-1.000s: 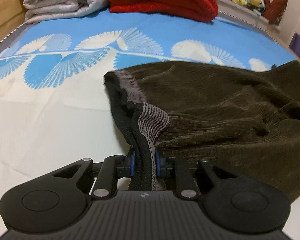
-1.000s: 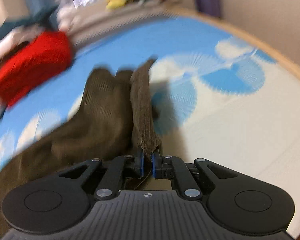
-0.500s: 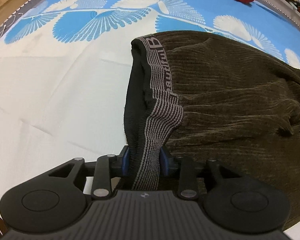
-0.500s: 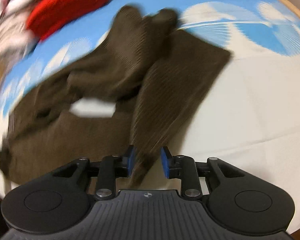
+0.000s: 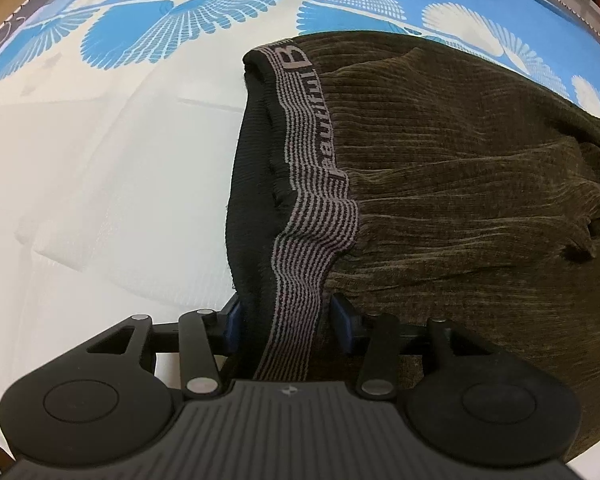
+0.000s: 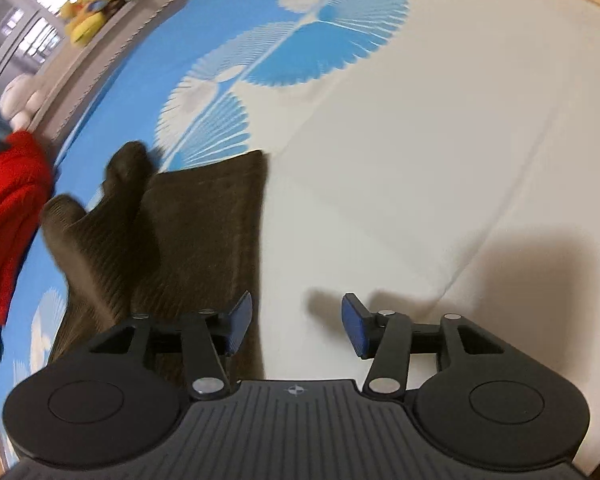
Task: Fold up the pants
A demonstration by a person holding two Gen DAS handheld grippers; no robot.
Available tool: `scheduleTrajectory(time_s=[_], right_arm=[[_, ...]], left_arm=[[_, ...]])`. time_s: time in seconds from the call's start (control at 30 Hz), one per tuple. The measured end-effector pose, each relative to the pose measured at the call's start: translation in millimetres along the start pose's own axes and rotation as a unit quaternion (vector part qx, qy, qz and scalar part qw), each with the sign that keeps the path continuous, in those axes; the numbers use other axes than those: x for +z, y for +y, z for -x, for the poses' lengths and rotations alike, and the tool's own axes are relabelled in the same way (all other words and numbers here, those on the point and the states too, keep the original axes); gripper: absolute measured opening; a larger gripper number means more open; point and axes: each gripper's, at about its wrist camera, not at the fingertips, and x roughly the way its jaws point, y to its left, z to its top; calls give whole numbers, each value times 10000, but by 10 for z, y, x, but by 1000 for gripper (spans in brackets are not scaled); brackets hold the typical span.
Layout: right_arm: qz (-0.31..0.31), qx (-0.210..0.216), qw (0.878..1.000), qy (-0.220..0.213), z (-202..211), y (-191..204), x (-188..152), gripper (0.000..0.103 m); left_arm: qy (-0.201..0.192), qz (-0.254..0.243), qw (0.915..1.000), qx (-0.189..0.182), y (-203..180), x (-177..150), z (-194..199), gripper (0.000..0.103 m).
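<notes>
The brown corduroy pants [image 5: 460, 184] lie spread on the blue-and-white bedsheet [image 5: 100, 160]. At their left end, the striped waistband [image 5: 312, 216] runs between the parted pads of the left gripper [image 5: 286, 322], whose jaws have just been opening; a gap shows beside the right pad. Past the pants' leg end [image 6: 204, 232], the right gripper [image 6: 296, 322] has also just been opening: its 2 jaws stand spread with only sheet between them, the leg lying just left of its left pad.

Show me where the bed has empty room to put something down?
The white sheet is bare to the right of the brown pants leg, up to the blue fan print. In the left wrist view, more bare sheet lies left of the striped waistband. The far edge is crowded: red blanket, stuffed toys.
</notes>
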Motion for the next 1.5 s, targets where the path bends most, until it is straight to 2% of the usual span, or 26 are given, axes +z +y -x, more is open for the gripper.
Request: scheduleTrajectory(time_s=[0.2, 0.37, 0.43, 0.47, 0.5, 0.73, 0.8, 0.87, 0.93, 0.97, 1.03, 1.1, 1.13, 1.2, 1.27, 1.33, 1.4, 1.5], right_arm=[[7, 299, 9996, 10, -323, 69, 65, 57], [397, 144, 9991, -90, -565, 329, 58, 57], [593, 56, 9981, -172, -601, 430, 43, 45], [681, 30, 9975, -191, -624, 476, 35, 28], [733, 15, 9972, -151, -672, 509, 35, 19], [1055, -47, 9940, -279, -643, 658, -14, 10], [1127, 40, 9922, -523, -492, 706, -3, 9], [954, 202, 9915, -859, -264, 695, 60, 8], [499, 454, 9867, -1480, 130, 577, 188, 7], [269, 534, 9802, -1887, 376, 487, 239, 7], [-103, 339, 9664, -2546, 789, 263, 266, 7], [-557, -215, 9575, -2823, 1066, -28, 225, 7], [-780, -627, 9579, -2690, 1128, -190, 203, 7], [-992, -1352, 9643, -2050, 1079, -479, 154, 7], [-1267, -1869, 9667, -1202, 929, -806, 92, 7], [-1785, -2130, 9584, -659, 849, -1134, 2, 7], [-1930, -2189, 9550, -524, 878, -1299, -37, 7], [-1536, -2034, 9654, -544, 968, -1260, -33, 7]], left_arm=[[8, -36, 10000, -29, -11, 14, -23, 50], [8, -106, 9999, -68, 3, 20, -41, 50], [20, -134, 9999, -62, -4, 25, -42, 50], [20, -142, 9999, -57, -5, 24, -40, 50], [20, -146, 9999, -48, -11, 22, -36, 50], [1, -260, 9997, 29, -63, 8, -5, 48], [-8, -248, 9997, 19, -56, 10, 9, 43], [-45, -143, 9999, -38, -26, 21, 41, 33], [-102, -165, 9998, -63, -21, 18, 83, 29], [-121, -200, 9997, -111, -27, 8, 110, 26], [-114, -221, 9991, -342, -41, -21, 164, 25], [-125, -295, 9981, -523, -62, -37, 223, 24], [-147, -373, 9980, -484, -83, -48, 251, 24], [-138, -593, 9978, -244, -132, -87, 275, 24], [-24, -632, 9979, -135, -140, -126, 263, 23], [42, -642, 9979, -101, -138, -142, 278, 23], [48, -621, 9980, -106, -141, -145, 317, 23], [55, -637, 9979, -38, -130, -133, 343, 23]])
